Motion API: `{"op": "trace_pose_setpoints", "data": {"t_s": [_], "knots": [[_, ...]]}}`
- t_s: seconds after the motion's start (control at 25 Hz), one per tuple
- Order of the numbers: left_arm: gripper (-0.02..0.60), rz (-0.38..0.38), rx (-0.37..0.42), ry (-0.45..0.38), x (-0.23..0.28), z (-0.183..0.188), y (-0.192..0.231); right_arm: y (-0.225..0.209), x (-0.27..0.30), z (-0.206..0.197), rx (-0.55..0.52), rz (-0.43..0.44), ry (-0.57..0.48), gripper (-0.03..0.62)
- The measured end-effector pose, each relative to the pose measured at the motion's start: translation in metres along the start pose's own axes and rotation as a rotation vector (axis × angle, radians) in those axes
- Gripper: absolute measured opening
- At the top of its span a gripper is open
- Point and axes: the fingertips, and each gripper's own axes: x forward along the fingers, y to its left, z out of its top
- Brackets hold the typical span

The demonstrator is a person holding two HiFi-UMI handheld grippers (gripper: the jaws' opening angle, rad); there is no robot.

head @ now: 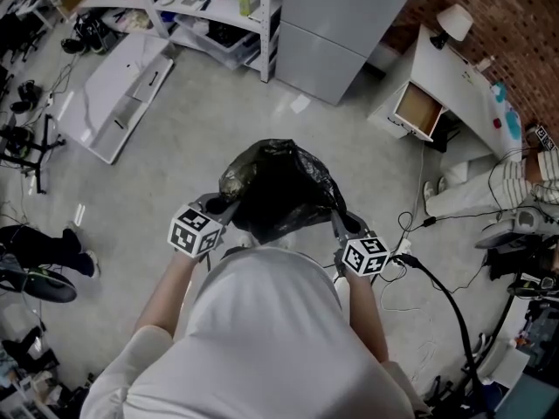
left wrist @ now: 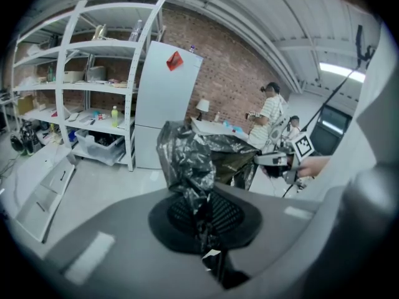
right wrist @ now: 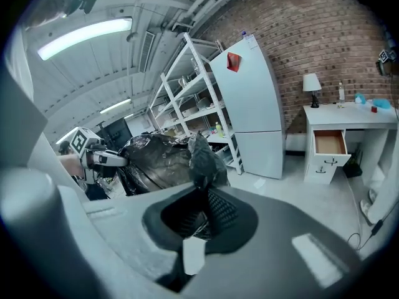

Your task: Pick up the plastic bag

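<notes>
My left tongs [head: 220, 206] and right tongs [head: 339, 225] each pinch the bag [head: 279, 186] rim; thin plastic could slip or tear.

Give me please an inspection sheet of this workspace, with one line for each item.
Surface: grey concrete floor.
Job's things: black plastic bag, crumpled, stretched between the two grippers.
Clutter: white panel lying flat on the floor.
Grippers: left gripper shut on one edge of the bag; right gripper shut on the opposite edge.
Cables: black cable running over the floor at the right.
Surroundings: white shelf rack, tall refrigerator, white desk with one drawer open, brick wall.
</notes>
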Motion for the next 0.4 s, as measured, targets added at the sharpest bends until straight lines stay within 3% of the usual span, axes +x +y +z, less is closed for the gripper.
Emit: {"op": "trace_pose_setpoints", "data": {"t_s": [0.4], "knots": [[0.006,0.001,0.009,0.002,0.0066,0.0069,0.007,-0.0088,0.0055,0.0057,0.019,-0.011,-0.017,0.003]]}}
